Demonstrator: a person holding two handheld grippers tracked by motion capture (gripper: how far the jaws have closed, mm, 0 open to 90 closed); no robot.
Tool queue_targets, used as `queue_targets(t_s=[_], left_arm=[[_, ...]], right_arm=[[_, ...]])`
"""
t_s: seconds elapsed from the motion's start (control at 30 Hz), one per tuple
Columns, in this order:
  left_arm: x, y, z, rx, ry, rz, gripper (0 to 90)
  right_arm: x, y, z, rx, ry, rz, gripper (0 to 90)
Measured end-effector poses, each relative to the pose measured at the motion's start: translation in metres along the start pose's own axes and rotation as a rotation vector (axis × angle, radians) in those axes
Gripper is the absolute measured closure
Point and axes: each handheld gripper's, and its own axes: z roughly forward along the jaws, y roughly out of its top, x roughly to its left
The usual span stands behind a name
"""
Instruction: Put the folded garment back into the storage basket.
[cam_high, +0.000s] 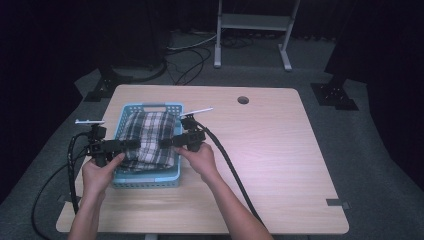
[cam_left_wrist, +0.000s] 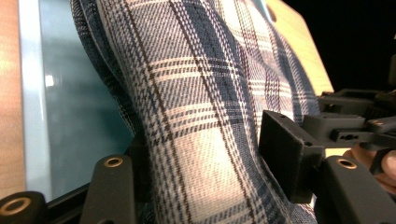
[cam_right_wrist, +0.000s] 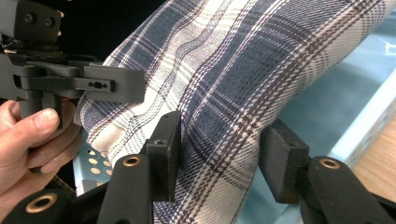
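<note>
Plaid cloth (cam_high: 148, 138) lies folded in the blue basket (cam_high: 145, 179) on the surface (cam_high: 280, 150). The left claw (cam_left_wrist: 205, 154) straddles one edge, its grip loosened. The right claw (cam_right_wrist: 219, 154) pinches the opposite edge.

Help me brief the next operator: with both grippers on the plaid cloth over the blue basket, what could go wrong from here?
1. The left gripper looks loose on the cloth: a gap shows beside one pad, so that side may slip free.
2. The right gripper pinches a thick bunch, so layers could slide out unevenly.
3. The cloth bulges above the basket rim; a pull might drag or tip the light basket, which sits near the table edge.
</note>
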Motion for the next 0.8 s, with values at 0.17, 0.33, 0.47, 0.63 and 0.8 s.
queue_targets(t_s=[0.17, 0.33, 0.47, 0.63, 0.8], left_arm=[[-0.001, 0.001, -0.001, 0.019, 0.022, -0.007, 41.7], [0.001, 0.001, -0.003, 0.024, 0.045, -0.010, 39.3], [0.002, 0.001, -0.002, 0.032, 0.047, -0.003, 38.5], [0.001, 0.001, -0.002, 0.033, 0.050, -0.007, 37.5], [0.002, 0.002, -0.003, 0.028, 0.059, -0.014, 35.1]], right_arm=[[0.003, 0.000, 0.001, 0.003, -0.026, -0.027, 52.7], [0.006, 0.000, 0.001, 0.004, -0.051, -0.044, 52.1], [0.008, 0.000, 0.000, -0.002, -0.079, -0.066, 51.5], [0.013, -0.001, -0.001, -0.006, -0.115, -0.088, 50.4], [0.019, -0.001, -0.001, -0.004, -0.162, -0.130, 46.6]])
